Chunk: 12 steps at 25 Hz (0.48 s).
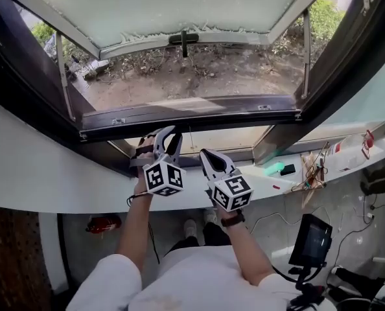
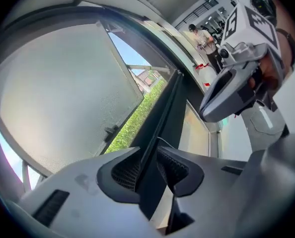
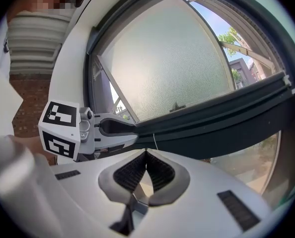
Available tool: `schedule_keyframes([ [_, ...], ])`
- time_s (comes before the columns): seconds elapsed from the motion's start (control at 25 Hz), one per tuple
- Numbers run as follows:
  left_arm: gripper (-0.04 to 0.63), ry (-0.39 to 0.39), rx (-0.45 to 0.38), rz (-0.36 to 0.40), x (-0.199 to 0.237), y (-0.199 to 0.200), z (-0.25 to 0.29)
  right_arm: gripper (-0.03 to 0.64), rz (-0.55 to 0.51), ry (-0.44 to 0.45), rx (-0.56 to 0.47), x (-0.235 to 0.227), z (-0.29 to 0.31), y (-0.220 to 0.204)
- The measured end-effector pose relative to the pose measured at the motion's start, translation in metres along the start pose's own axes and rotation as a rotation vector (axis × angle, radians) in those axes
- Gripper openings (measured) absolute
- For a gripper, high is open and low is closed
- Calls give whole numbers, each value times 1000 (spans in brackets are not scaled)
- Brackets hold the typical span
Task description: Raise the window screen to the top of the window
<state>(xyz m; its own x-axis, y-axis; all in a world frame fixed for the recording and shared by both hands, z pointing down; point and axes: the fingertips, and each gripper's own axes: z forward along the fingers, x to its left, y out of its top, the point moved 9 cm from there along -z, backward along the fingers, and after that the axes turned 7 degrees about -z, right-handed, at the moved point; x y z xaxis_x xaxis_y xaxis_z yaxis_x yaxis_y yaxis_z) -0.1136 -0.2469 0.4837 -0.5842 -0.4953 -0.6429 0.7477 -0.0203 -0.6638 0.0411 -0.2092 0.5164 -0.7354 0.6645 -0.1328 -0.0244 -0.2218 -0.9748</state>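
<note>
The window screen's bottom bar [image 1: 192, 115] lies low across the window opening, far below the top of the frame. Judging from this, the raising is only at its start. Above the bar, the frosted glass sash [image 1: 179, 5] stands swung outward, and the ground outside is visible between the two.

The left claw [image 1: 170, 135] reaches up to the underside of the bar, towards its left part. In the left gripper view its two jaws are closed on the thin dark edge of the bar [image 2: 162, 113], which passes straight between the ribbed pads [image 2: 127, 170].

The right claw [image 1: 207, 155] is just beside it, a little lower and under the bar, not on it. In the right gripper view its jaws are together, tip against tip. A thin pale cord [image 3: 154, 144] hangs from the bar [image 3: 212, 118] down to these tips. I cannot tell if the cord is pinched or only ends there.

I judge that the step in hand is taking hold of the bar before the lift. The next move calls for an even push upward along the side tracks. The left hold sits off the middle, so the bar may tilt and jam if the right claw gives no support. The edge is thin and may slip from the pads.
</note>
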Motion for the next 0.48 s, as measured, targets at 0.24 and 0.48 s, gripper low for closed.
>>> schedule_keyframes([
  [0.24,98,0,98,157,-1,-10,17,2,20,13,40,-11,12,-13],
  [0.48,98,38,102,236,-5,-11,21,2,-13,42,78,-18,26,-31],
])
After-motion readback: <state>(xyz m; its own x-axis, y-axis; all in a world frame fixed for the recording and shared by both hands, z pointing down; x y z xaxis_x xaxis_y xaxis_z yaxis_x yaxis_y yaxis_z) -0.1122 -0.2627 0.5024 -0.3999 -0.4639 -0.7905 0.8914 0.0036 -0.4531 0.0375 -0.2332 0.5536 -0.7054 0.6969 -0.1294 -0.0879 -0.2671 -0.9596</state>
